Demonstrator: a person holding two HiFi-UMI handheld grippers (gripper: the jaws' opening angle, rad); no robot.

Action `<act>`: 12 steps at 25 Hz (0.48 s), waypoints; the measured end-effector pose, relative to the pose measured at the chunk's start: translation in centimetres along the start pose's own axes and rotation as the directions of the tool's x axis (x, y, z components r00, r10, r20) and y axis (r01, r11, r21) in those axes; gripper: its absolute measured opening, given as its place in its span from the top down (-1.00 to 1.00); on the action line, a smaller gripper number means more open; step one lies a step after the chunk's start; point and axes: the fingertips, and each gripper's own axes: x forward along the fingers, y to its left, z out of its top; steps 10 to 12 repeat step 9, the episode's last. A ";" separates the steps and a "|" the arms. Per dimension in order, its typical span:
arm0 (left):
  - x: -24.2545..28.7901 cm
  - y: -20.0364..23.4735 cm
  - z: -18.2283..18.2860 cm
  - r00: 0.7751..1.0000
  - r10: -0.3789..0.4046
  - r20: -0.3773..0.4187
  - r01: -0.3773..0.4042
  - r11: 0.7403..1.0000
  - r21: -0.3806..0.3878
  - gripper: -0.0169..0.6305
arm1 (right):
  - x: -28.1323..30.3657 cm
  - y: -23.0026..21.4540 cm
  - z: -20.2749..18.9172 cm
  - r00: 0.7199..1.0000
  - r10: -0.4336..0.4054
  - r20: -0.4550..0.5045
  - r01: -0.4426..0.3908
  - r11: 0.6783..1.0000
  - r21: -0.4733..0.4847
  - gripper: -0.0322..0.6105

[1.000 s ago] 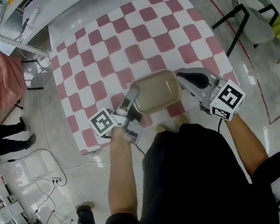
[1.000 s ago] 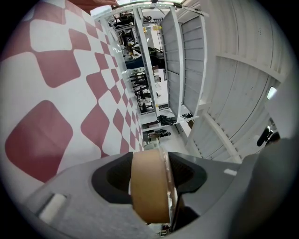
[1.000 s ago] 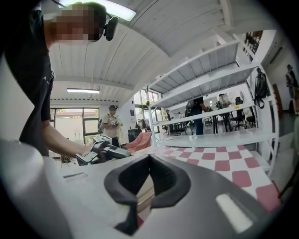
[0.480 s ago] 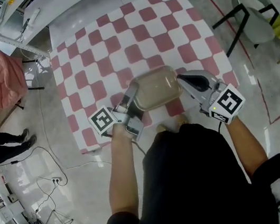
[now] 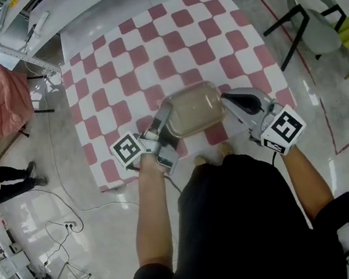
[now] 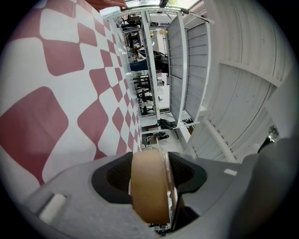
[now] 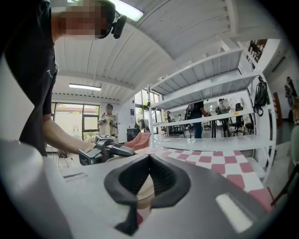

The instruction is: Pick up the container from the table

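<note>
Container (image 5: 192,109) has not moved; it is held at the near edge of the table (image 5: 145,47). Left claw (image 5: 166,120) clamps its end, part-open. Right claw (image 5: 226,97), fully closed, pinches the opposite rim. Lift step appears under way; next, raise both evenly.

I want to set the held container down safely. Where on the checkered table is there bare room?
The whole checkered cloth beyond the container, up to its far edge, is bare. It is crowded only at the near edge, where the left gripper and right gripper flank the container.
</note>
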 end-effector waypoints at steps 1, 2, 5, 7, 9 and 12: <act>0.1 0.0 0.0 1.000 0.000 -0.001 0.000 1.000 0.001 0.23 | 0.0 0.0 -0.1 1.000 -0.001 -0.001 0.001 1.000 0.000 0.89; 0.2 0.1 0.0 1.000 -0.001 -0.002 0.001 1.000 0.001 0.23 | 0.0 -0.1 -0.1 1.000 -0.001 -0.002 0.001 1.000 0.001 0.89; 0.4 0.2 -0.1 1.000 0.001 -0.003 -0.001 1.000 -0.002 0.23 | -0.2 -0.3 -0.3 1.000 -0.004 -0.003 0.004 1.000 0.005 0.89; 0.4 0.3 -0.1 1.000 0.004 -0.003 -0.004 1.000 0.000 0.23 | -0.3 -0.4 -0.3 1.000 -0.006 -0.003 0.006 1.000 0.007 0.89; 0.5 0.4 -0.1 1.000 0.008 -0.004 -0.008 1.000 0.004 0.23 | -0.3 -0.5 -0.3 1.000 -0.008 -0.002 0.008 1.000 0.009 0.89; 0.5 0.4 -0.1 1.000 0.008 -0.004 -0.008 1.000 0.004 0.23 | -0.3 -0.5 -0.3 1.000 -0.008 -0.002 0.008 1.000 0.009 0.89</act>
